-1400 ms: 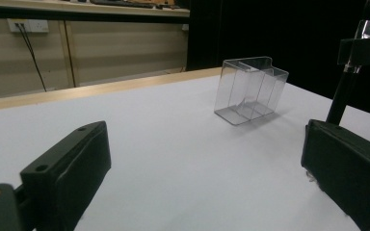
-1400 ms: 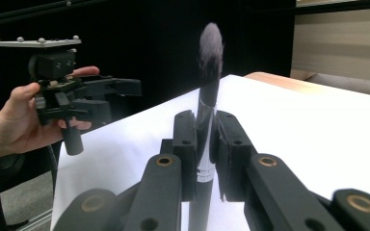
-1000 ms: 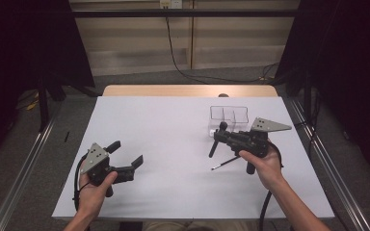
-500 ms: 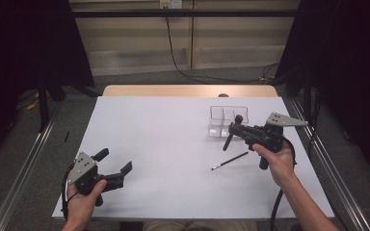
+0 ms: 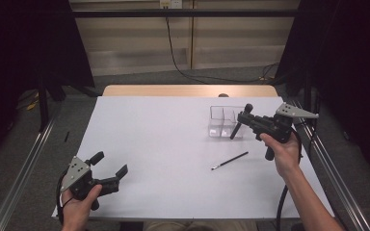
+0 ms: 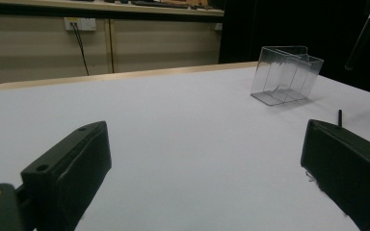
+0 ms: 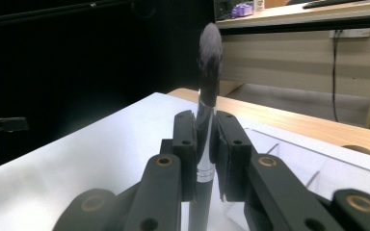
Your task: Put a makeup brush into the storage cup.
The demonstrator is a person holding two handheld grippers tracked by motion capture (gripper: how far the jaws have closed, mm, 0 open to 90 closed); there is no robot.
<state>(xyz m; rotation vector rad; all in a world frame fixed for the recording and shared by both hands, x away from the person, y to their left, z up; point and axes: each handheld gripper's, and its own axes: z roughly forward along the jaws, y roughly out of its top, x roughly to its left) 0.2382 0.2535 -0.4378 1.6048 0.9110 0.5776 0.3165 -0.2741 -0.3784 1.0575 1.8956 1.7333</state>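
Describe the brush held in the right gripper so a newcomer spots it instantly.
On the white table, look right, just over the clear organizer. The right gripper clamps a black makeup brush with a fluffy dark head, unlike the thin brush lying loose on the table.

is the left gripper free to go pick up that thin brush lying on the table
Probably yes: the left gripper is open and empty, and bare table lies between it and the thin brush, though it sits well off to the right.

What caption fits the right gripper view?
Right gripper shut on an upright makeup brush, bristles up, above the clear organizer.
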